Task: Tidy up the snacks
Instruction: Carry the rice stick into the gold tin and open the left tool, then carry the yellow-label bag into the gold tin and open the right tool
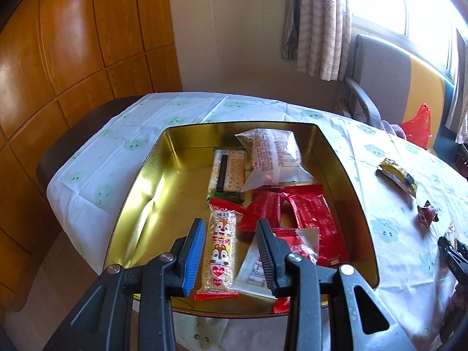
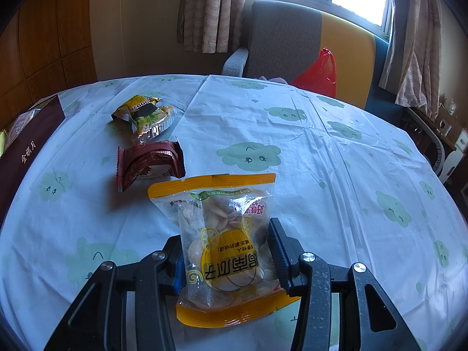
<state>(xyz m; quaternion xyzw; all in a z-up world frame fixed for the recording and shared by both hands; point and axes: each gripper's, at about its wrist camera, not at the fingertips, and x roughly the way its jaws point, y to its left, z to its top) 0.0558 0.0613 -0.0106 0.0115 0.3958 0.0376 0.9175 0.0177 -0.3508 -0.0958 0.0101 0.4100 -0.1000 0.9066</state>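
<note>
A gold tin [image 1: 140, 175] on the clothed table holds several snacks: a chipmunk-print rice bar [image 1: 220, 251], a cracker bar with green ends [image 1: 226, 172], a clear white bag [image 1: 273, 155] and red packets [image 1: 307, 213]. My left gripper [image 1: 230, 223] hovers open over the tin's near end. The chipmunk bar lies flat between its fingers, and neither pad touches it. My right gripper [image 2: 226, 234] is shut on a clear snack bag with orange ends [image 2: 225, 222], held just above the tablecloth.
A yellow-and-black packet [image 2: 146, 117] and a dark red packet [image 2: 149, 163] lie on the cloth [image 2: 321, 161] left of the held bag. The tin's brown outer wall [image 2: 26, 146] is at the far left. A chair [image 2: 283, 35] with a red plastic bag [image 2: 318, 73] stands behind the table.
</note>
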